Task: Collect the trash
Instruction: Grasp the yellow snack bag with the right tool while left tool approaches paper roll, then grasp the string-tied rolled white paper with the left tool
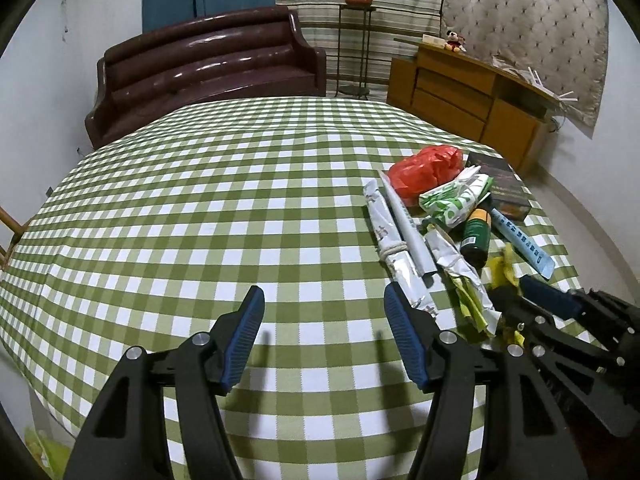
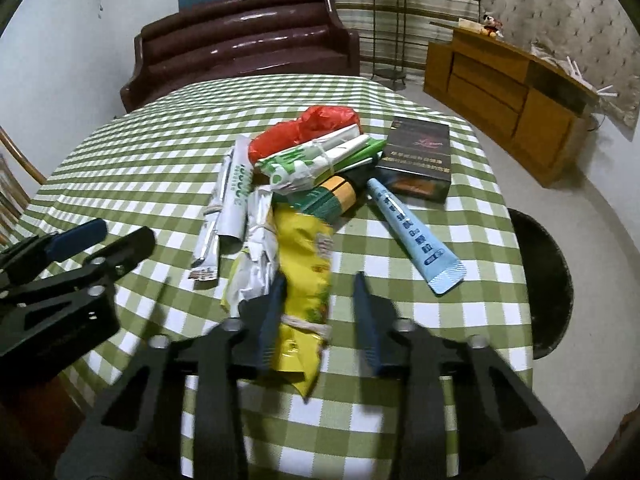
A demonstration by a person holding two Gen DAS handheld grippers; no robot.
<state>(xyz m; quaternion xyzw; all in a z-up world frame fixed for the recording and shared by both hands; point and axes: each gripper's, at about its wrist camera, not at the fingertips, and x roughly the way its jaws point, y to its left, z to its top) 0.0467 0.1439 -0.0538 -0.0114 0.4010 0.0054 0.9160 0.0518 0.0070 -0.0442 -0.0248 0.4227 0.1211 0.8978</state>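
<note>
Both wrist views look forward and down across the green-and-white checked tabletop [image 1: 200, 208] toward the dark brown leather sofa [image 1: 208, 68]. The left view sits left of the heap of bundled wrappers [image 1: 436, 220], at its side; the right view hangs close over it. Both share heap, sofa and wooden cabinet [image 2: 504, 92].
</note>
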